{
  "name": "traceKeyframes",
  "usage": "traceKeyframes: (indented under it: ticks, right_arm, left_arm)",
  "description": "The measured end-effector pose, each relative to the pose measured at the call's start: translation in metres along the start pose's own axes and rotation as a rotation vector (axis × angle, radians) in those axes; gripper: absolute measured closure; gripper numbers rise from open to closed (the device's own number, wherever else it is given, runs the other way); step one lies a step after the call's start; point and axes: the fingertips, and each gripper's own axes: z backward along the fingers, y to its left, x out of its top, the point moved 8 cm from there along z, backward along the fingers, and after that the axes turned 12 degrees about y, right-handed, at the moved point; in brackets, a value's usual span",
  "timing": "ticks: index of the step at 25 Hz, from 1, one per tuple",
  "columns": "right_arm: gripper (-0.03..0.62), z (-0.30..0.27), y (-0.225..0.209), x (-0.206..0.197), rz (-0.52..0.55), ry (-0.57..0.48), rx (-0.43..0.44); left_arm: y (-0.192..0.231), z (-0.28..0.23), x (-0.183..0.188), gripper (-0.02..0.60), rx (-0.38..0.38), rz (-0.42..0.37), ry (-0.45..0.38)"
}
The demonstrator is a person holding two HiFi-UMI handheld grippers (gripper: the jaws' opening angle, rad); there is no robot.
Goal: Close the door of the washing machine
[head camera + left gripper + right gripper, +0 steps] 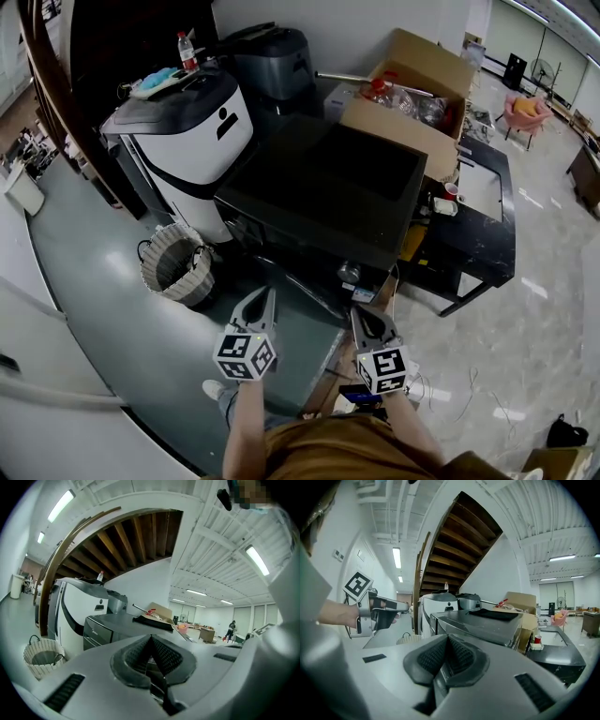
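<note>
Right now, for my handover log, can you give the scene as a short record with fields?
washing machine: dark, centre, top flat
left claw: shut, empty, held short of the machine
right claw: shut, empty, beside the left
woven basket: on floor, left of machine
cardboard box: open, behind machine
</note>
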Motion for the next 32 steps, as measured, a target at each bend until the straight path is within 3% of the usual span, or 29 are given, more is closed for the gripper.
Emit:
traceKeyframes:
  ticks: [32]
  right_arm:
    - [0.582,0.002,0.002,-0.006,0.012,0.016,-0.004]
  left_arm:
    - [0.001,0.002,-0.011,0.557,-0.001,0.011,0.0]
